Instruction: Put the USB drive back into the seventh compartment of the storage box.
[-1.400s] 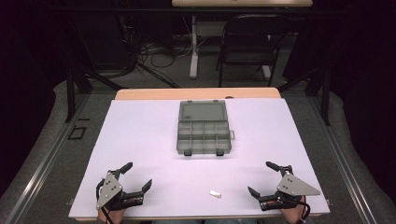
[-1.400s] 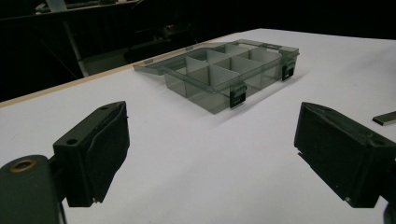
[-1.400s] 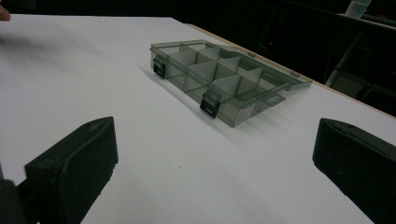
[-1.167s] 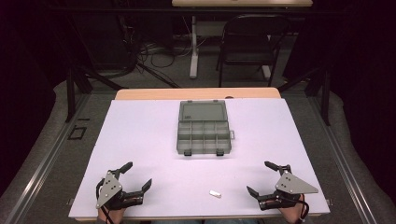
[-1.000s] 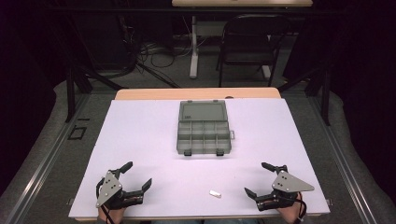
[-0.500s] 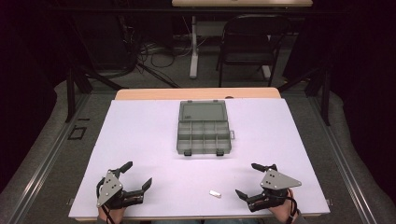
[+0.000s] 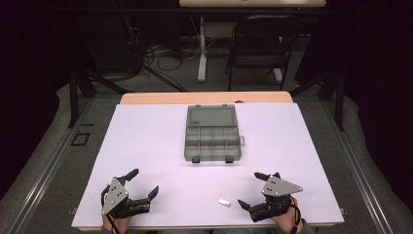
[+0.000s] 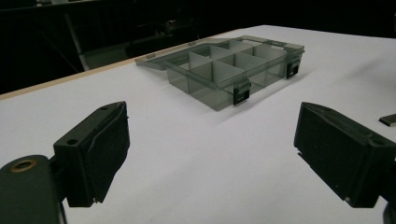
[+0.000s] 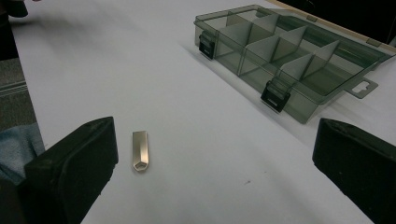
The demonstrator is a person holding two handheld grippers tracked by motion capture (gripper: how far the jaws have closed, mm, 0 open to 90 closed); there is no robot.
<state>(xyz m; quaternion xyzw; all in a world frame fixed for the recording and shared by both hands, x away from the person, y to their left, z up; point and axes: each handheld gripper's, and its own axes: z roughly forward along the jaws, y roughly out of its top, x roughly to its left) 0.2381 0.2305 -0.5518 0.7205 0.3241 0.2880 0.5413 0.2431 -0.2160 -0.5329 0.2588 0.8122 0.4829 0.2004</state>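
Note:
A translucent grey compartment box (image 7: 212, 144) lies in the middle of the white table (image 7: 146, 136), its lid folded flat behind it and its compartments bare. A small silver metal piece (image 7: 223, 202) lies near the front edge. My right gripper (image 7: 248, 188) is open just right of that piece. In the right gripper view the piece (image 9: 140, 150) lies close to the left jaw, untouched, with the box (image 9: 289, 51) beyond and the gripper (image 9: 215, 172) wide open. My left gripper (image 7: 145, 181) is open at the front left. It (image 8: 217, 158) faces the box (image 8: 229, 70) with nothing between its fingers.
The table's wooden edge (image 7: 204, 97) shows along the far side. A dark chair (image 7: 258, 44) and floor cables (image 7: 160, 58) lie beyond the table. A bit of blue cloth (image 9: 14, 144) shows at the table's near edge.
My right gripper has slid left along the front edge, closer to the silver piece. The left gripper, the box and the piece have not moved.

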